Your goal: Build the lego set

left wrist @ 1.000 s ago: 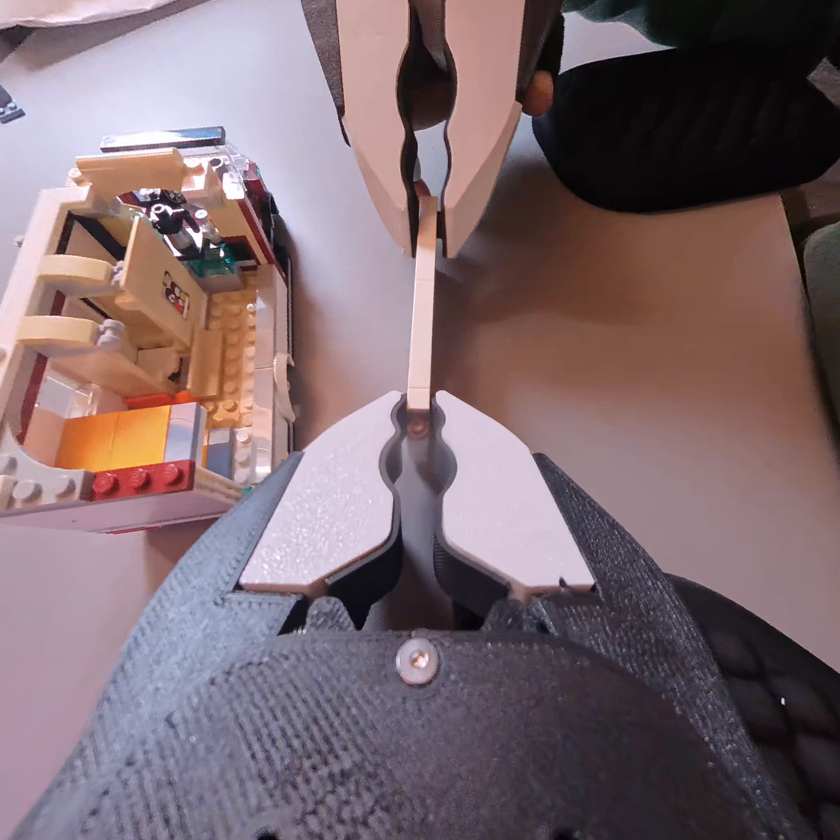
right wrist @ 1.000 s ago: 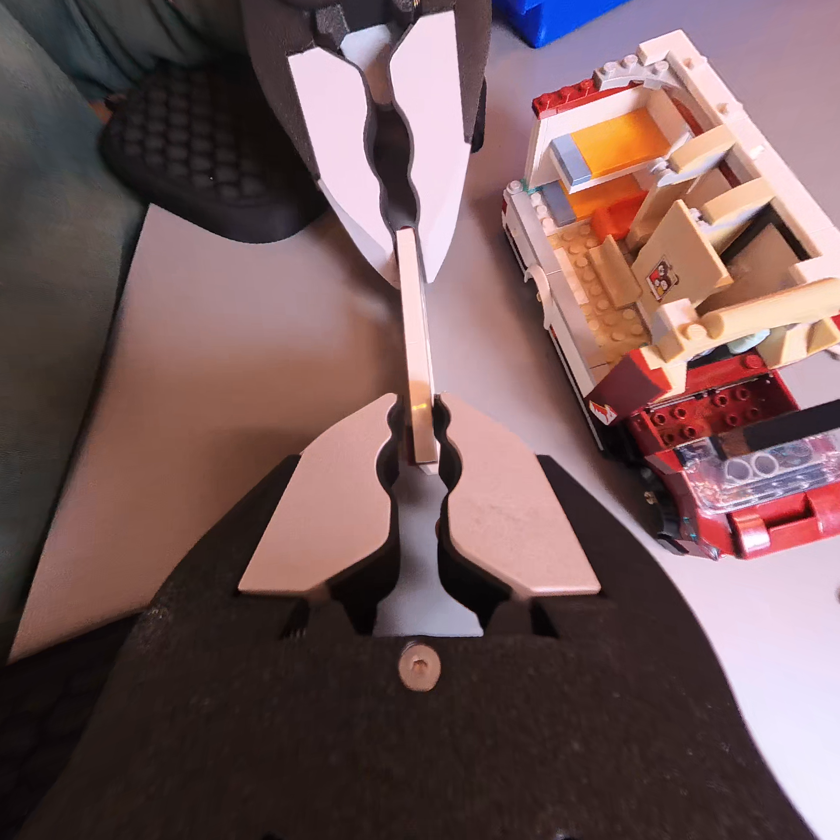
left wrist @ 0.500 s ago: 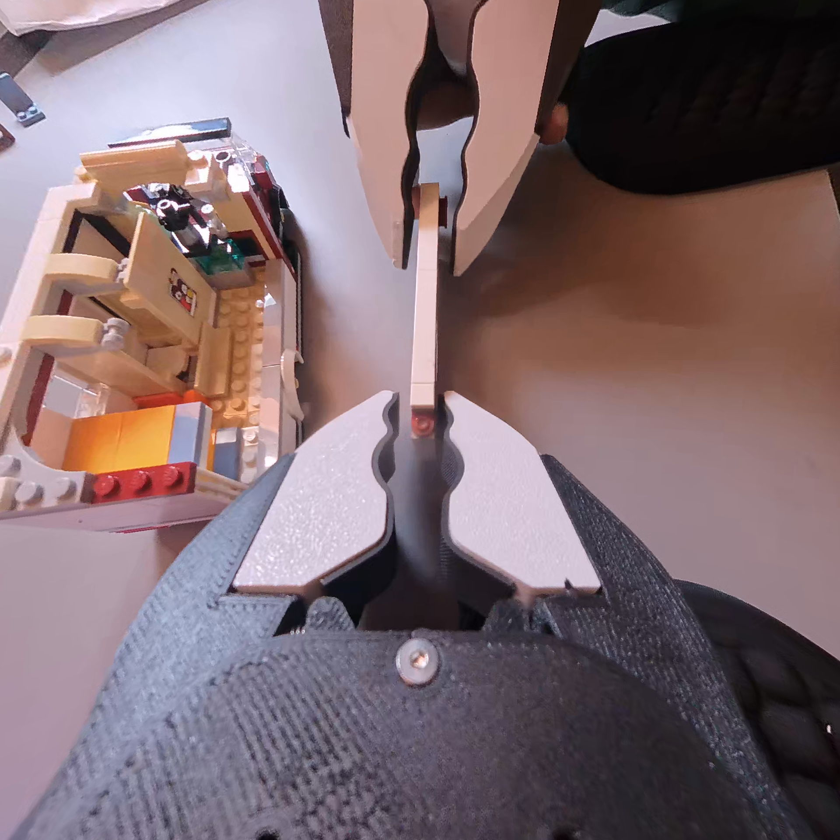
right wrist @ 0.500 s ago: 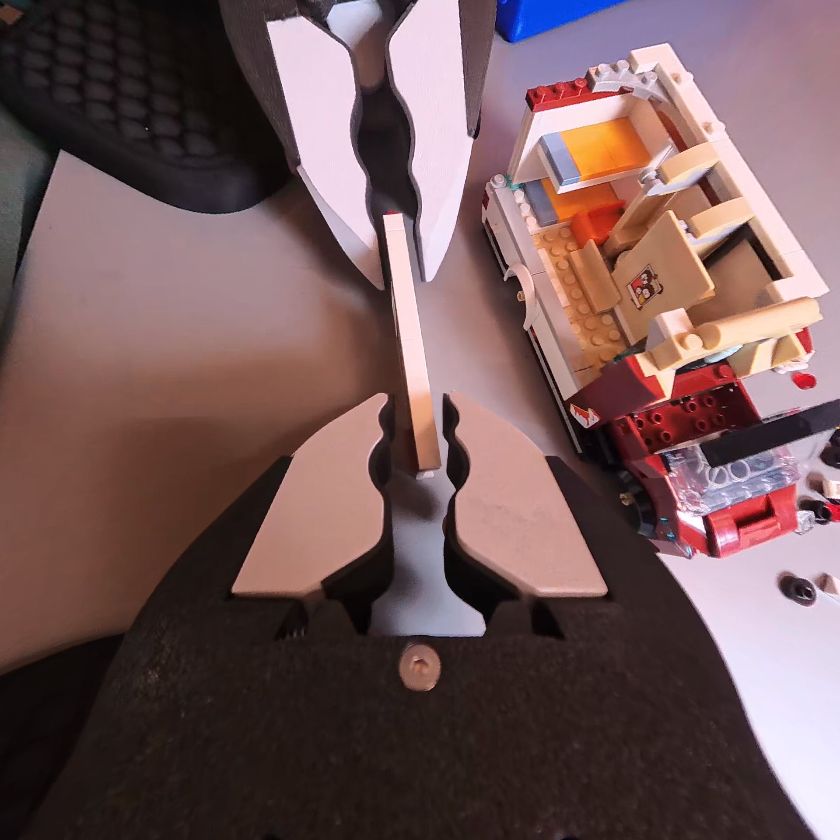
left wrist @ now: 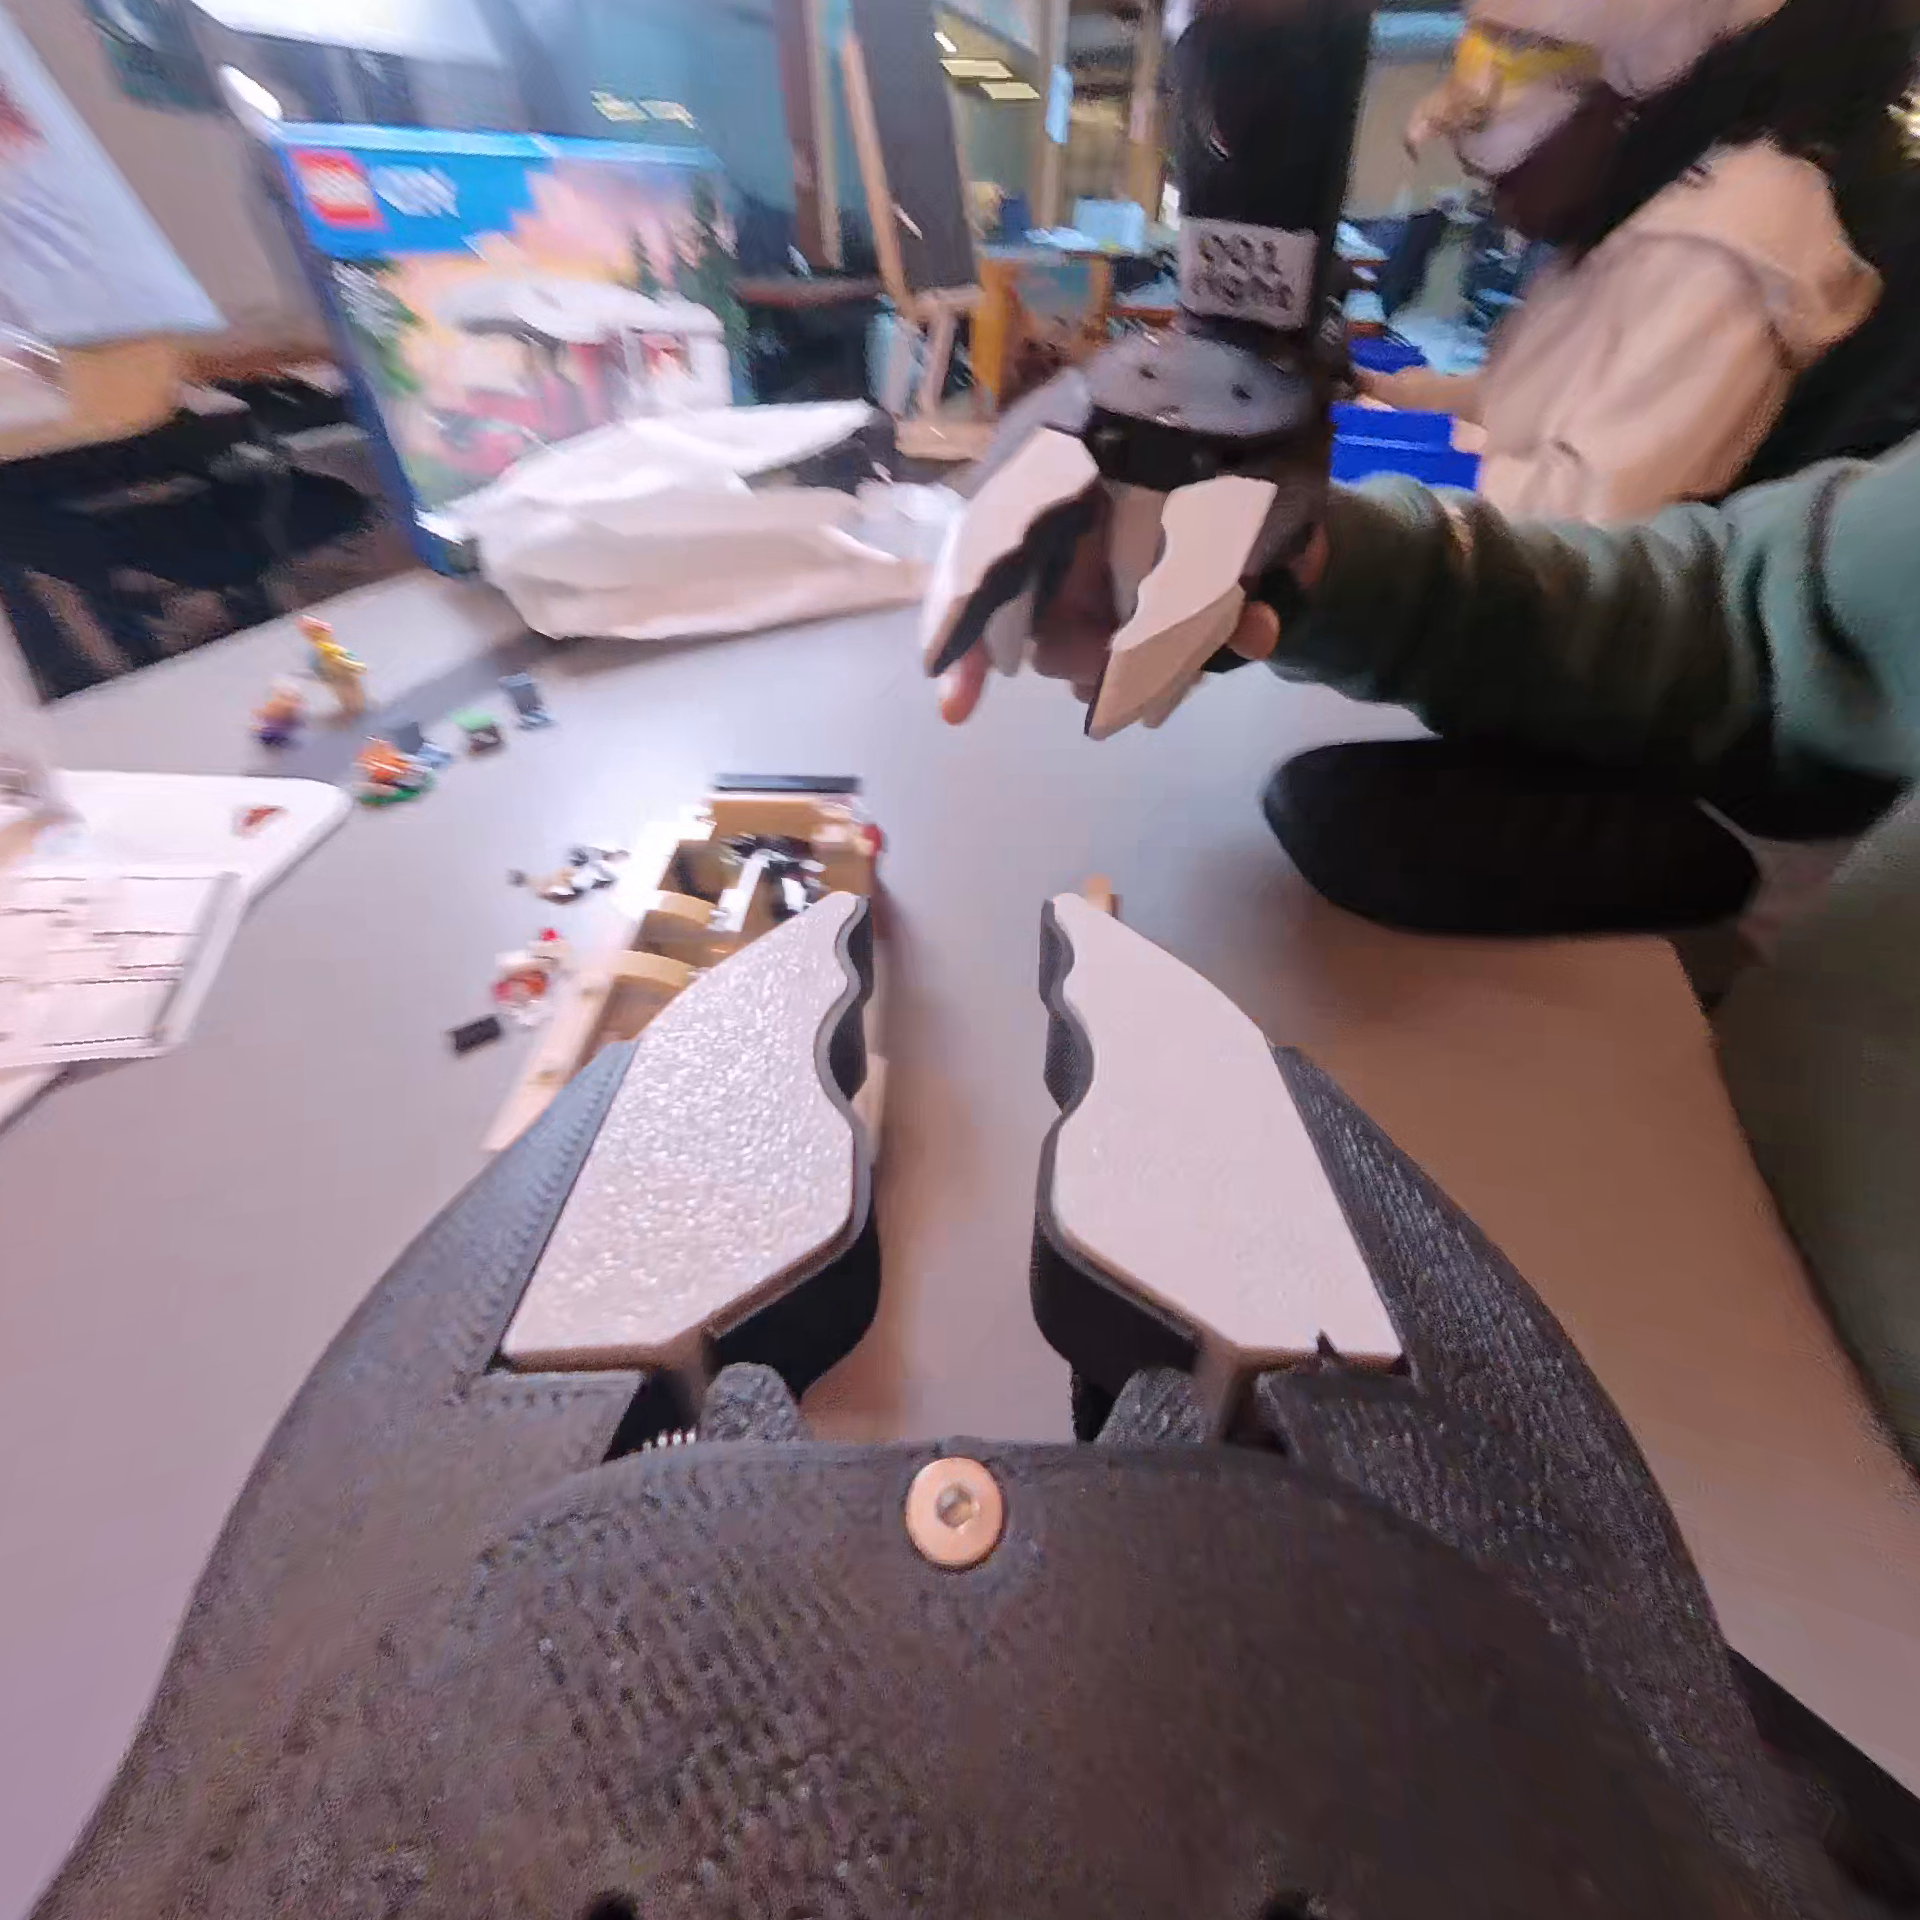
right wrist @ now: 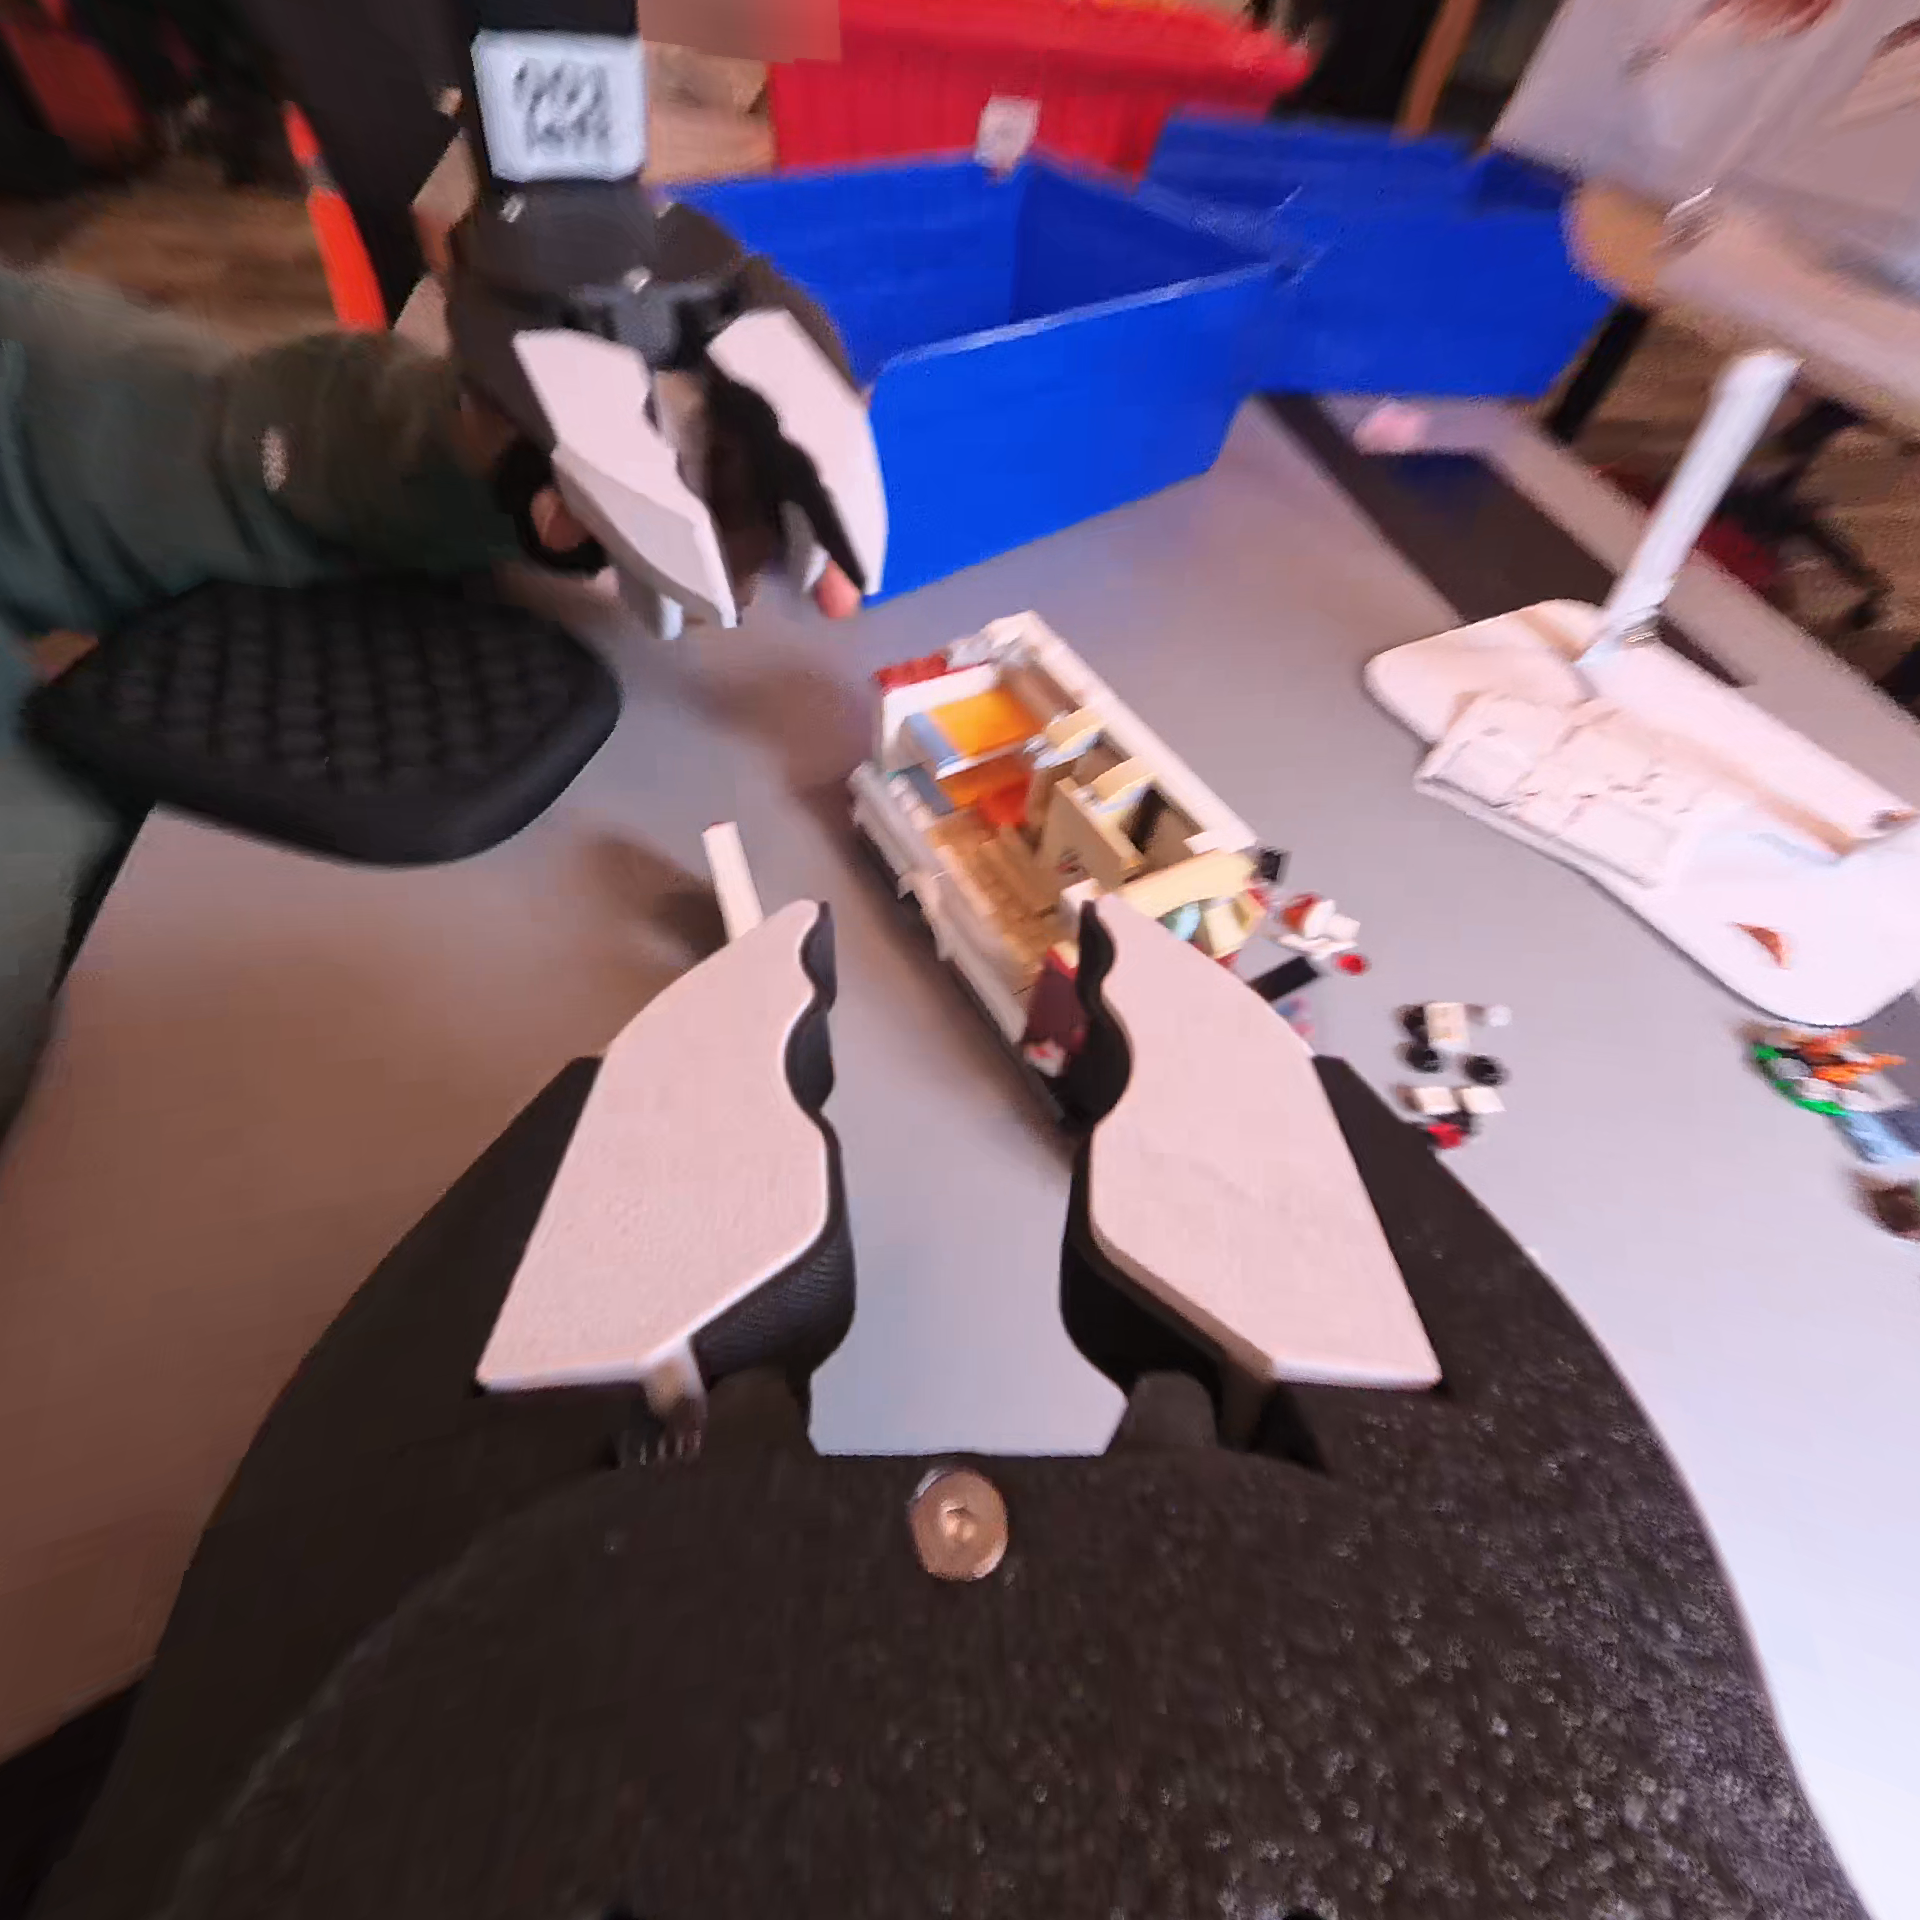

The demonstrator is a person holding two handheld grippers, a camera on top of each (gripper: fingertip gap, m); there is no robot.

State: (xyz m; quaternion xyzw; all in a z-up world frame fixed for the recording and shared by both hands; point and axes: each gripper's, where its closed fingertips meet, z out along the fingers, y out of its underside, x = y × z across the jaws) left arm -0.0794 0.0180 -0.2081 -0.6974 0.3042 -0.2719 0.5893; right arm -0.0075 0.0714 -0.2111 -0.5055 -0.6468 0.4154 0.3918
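My left gripper (left wrist: 951,914) is open and empty, raised above the grey table (left wrist: 312,1143). My right gripper (right wrist: 956,925) is also open and empty. A long thin white plate (right wrist: 732,878) lies on the table just left of the right gripper's left fingertip, and neither gripper touches it. Only its end shows in the left wrist view (left wrist: 1098,891). An open-topped brick camper van (right wrist: 1049,821) in white, tan and dark red stands beside the plate and also shows in the left wrist view (left wrist: 727,904). Each view shows the other gripper (left wrist: 1023,691) (right wrist: 800,597) raised, with its jaws apart.
Loose small pieces (right wrist: 1455,1049) and an open booklet (left wrist: 94,956) lie beyond the van. White bags (left wrist: 707,520), a toy box (left wrist: 499,312) and blue bins (right wrist: 1039,312) stand at the far edges. A black seat cushion (right wrist: 312,717) sits at the table's near corner. Left tips to right tips: about 10 centimetres.
Both grippers held the white plate by its two ends, then opened and let it go. Both have lifted up and back, and the plate now lies on the table.
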